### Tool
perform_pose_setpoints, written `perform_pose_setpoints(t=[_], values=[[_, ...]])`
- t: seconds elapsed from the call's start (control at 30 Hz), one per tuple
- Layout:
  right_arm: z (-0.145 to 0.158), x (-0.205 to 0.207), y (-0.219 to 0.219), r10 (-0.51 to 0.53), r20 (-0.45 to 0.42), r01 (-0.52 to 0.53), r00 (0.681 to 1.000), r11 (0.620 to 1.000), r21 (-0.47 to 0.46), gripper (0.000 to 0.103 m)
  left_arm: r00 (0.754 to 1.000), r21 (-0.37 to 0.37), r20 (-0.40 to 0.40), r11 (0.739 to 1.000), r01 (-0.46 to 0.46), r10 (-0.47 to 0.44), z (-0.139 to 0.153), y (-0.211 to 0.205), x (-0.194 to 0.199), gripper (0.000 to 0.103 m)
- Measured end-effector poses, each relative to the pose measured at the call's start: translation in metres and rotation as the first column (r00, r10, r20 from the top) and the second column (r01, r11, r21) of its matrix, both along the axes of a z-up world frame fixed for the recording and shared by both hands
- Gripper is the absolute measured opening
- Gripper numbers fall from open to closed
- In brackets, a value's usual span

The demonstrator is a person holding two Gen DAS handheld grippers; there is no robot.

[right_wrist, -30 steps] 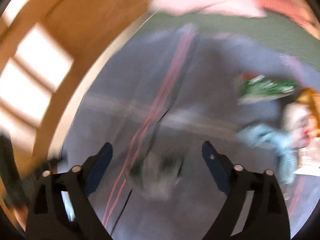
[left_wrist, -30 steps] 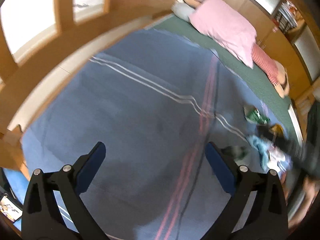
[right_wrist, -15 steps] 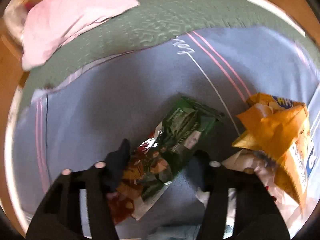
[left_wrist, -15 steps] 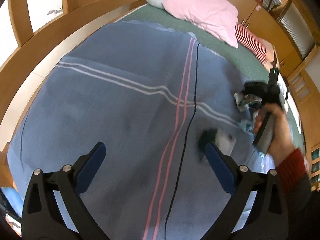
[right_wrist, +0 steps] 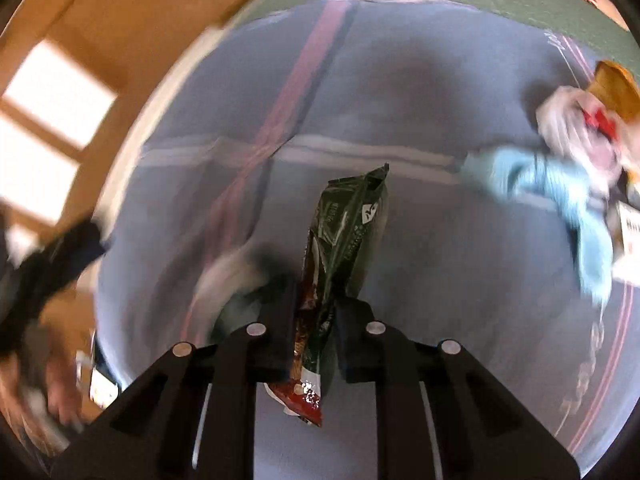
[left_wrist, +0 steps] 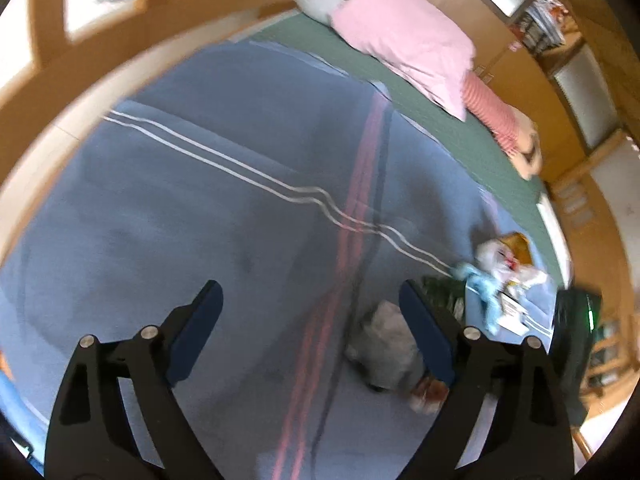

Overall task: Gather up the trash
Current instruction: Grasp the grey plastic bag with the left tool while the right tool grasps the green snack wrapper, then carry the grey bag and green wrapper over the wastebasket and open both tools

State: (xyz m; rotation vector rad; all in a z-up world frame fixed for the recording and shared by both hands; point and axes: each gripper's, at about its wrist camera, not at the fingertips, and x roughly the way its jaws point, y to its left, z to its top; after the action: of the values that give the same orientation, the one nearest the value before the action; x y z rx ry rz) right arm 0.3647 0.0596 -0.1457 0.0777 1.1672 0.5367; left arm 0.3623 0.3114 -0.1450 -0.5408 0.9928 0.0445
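Two grippers, right [right_wrist: 316, 312] clamped on green snack bag [right_wrist: 344, 240], left [left_wrist: 316, 328] wide open, holding nothing

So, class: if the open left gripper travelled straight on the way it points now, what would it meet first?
Probably the blue striped blanket: nothing lies between the left gripper fingers. The blurred grey crumpled wrapper sits off-line, though depth is unclear.

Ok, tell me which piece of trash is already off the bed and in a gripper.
The dark green snack wrapper, pinched in the right gripper. The yellow bag and white wrapper lie on the blanket.
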Motion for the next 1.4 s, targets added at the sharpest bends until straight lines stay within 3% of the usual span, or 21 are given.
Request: perform_pose_setpoints(t=[0.1,0.23,0.3,0.37,0.4,0.47,0.57,0.7,0.83,1.0,1.03,1.17,1.27,1.33,1.4], values=[[0.003,-0.024,-0.023,-0.038,0.042,0.041,0.998,0.998,-0.048,0.017,0.995,-0.032,-0.016,0.995,0.095,-0.096,-0.011,-0.02,0.014,0.093],[0.006,-0.058,-0.065,-0.154,0.09,0.163,0.984,0.982,-0.099,0.019,0.98,0.075,-0.027,0.977,0.199,-0.197,-0.02,-0.061,0.021,0.093],[0.004,-0.062,-0.085,-0.223,0.114,0.237,0.968,0.963,-0.128,0.034,0.967,0.15,-0.027,0.956,0.254,-0.253,-0.023,-0.085,0.022,0.093],[0.004,-0.07,-0.107,-0.334,0.176,0.364,0.926,0.913,-0.185,0.074,0.953,0.225,-0.038,0.927,0.3,-0.299,-0.026,-0.105,0.024,0.091],[0.004,-0.074,-0.114,-0.366,0.19,0.4,0.911,0.897,-0.19,0.077,0.946,0.271,-0.054,0.907,0.322,-0.32,-0.031,-0.117,0.026,0.089],[0.001,-0.079,-0.126,-0.409,0.185,0.44,0.894,0.88,-0.179,0.077,0.937,0.287,-0.079,0.892,0.349,-0.341,-0.038,-0.126,0.03,0.075],[-0.004,-0.079,-0.132,-0.425,0.157,0.448,0.892,0.876,-0.179,0.077,0.927,0.238,-0.124,0.897,0.373,-0.353,-0.053,-0.129,0.035,0.068],[-0.01,-0.07,-0.135,-0.457,0.149,0.479,0.877,0.856,-0.195,0.077,0.924,0.236,-0.129,0.894,0.38,-0.359,-0.057,-0.133,0.032,0.064],[-0.019,-0.064,-0.127,-0.458,0.141,0.479,0.878,0.847,-0.23,0.077,0.926,0.247,-0.085,0.892,0.378,-0.369,-0.048,-0.135,0.022,0.061],[-0.023,-0.067,-0.106,-0.374,0.178,0.412,0.91,0.863,-0.292,0.077,0.935,0.384,0.067,0.874,0.299,-0.349,-0.009,-0.14,0.002,0.06],[-0.024,-0.069,-0.103,-0.361,0.183,0.402,0.914,0.864,-0.304,0.072,0.934,0.412,0.093,0.867,0.28,-0.345,-0.002,-0.142,-0.001,0.061],[-0.032,-0.073,-0.095,-0.329,0.142,0.358,0.934,0.88,-0.314,0.034,0.924,0.5,0.201,0.846,0.188,-0.324,0.024,-0.142,-0.017,0.061],[-0.024,-0.083,-0.098,-0.336,0.138,0.361,0.932,0.898,-0.254,0.02,0.914,0.523,0.264,0.842,0.132,-0.307,0.044,-0.139,-0.036,0.06],[-0.01,-0.094,-0.103,-0.339,0.156,0.366,0.928,0.909,-0.2,0.018,0.908,0.561,0.293,0.823,0.089,-0.298,0.062,-0.141,-0.056,0.06],[0.008,-0.107,-0.108,-0.341,0.201,0.375,0.918,0.913,-0.162,0.018,0.903,0.554,0.328,0.831,0.053,-0.276,0.084,-0.144,-0.076,0.06]])
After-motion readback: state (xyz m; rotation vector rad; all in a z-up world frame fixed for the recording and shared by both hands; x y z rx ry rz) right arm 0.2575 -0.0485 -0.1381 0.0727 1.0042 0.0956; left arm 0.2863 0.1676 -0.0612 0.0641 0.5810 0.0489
